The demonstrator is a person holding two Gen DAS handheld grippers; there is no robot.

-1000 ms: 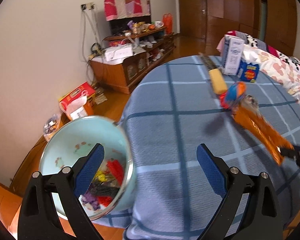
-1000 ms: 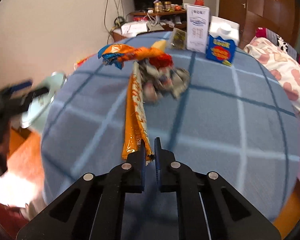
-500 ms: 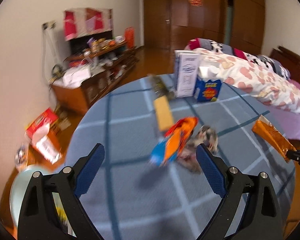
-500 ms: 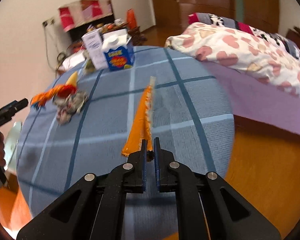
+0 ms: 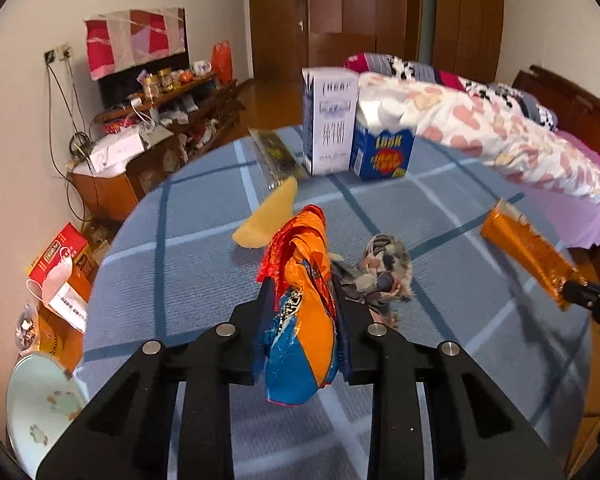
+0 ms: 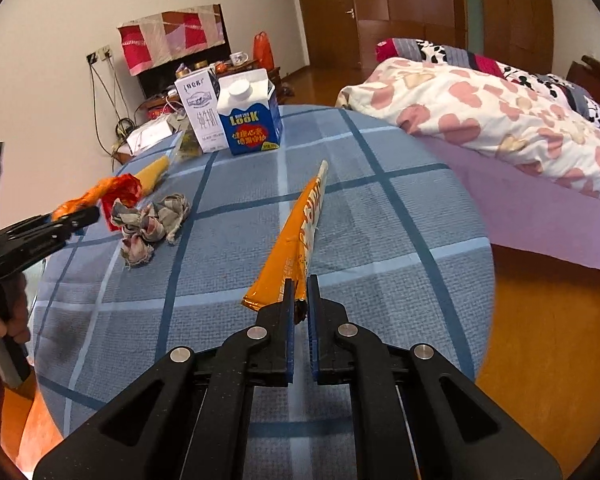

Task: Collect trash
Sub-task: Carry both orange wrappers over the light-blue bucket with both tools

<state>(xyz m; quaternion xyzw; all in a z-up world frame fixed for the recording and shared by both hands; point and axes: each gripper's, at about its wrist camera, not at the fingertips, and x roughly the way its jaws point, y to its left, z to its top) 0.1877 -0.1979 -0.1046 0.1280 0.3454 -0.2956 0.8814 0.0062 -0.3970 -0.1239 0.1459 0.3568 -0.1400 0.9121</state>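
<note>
Far left and low in the left wrist view, a pale green round bin [image 5: 40, 396] sits beside the blue checked round surface [image 5: 188, 276], below its edge; likely the drop point for the trash. One bin counted.

The left gripper [image 5: 300, 312] has its jaws clamped on a crumpled orange-and-blue foil snack wrapper [image 5: 304, 304], which stands up between them and spills over near the camera. It looks gripped mid-body so the loose ends hang free for carrying; whether it is clear of the cloth cannot be told.

Just right of it lies a grey-and-pink crumpled rag wad [image 5: 384, 272], loose on the surface. Behind, a yellow cone-shaped wrapper [image 5: 268, 224] lies flat, and a clear flat packet with dark contents [image 5: 276, 156] lies further back. Still to collect, by judgement: three loose pieces.

At the far side stand two cartons, upright and just beside each other: a tall white-and-blue milk carton [image 6: 202, 114] and a shorter blue gable-top carton [image 6: 250, 114]. Upright placement suggests they may not be trash; unclear.

Right: the right gripper [image 6: 298, 308] has its jaws pinched on the near end of a long orange foil packet [image 6: 300, 228], which juts stiffly forward over the surface, apparently lifted.

Far right, a bed with a heart-print quilt [image 6: 480, 108].

Held pieces: two, one per gripper.
</note>
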